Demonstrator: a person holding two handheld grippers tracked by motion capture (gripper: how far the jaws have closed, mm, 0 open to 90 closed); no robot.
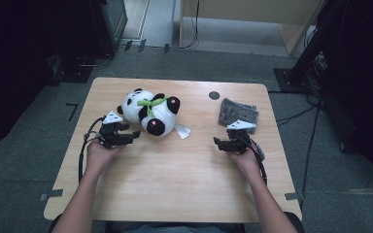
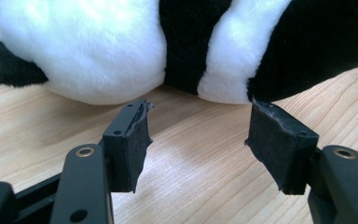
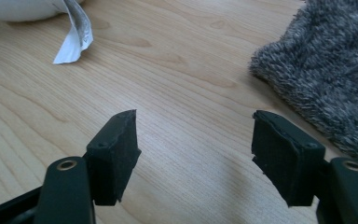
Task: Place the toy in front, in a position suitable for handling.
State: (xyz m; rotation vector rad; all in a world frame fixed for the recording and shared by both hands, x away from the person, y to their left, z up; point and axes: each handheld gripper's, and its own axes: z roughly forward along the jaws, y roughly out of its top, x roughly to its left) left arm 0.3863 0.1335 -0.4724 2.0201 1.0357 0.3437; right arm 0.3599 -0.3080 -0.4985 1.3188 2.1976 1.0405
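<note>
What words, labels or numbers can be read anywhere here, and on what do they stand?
None can be read.
White tag hanging off the plush panda: faint grey print, too blurred to read.
Grey knitted cloth and wooden table: no writing seen.

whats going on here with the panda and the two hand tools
A person sits at a wooden table with a tool in each hand. The left tool is open and right up against a plush panda, nothing clamped between its jaws. The right tool is also open over bare wood, beside a grey fuzzy cloth. A white tag lies next to the panda. Nothing is held yet.
</note>
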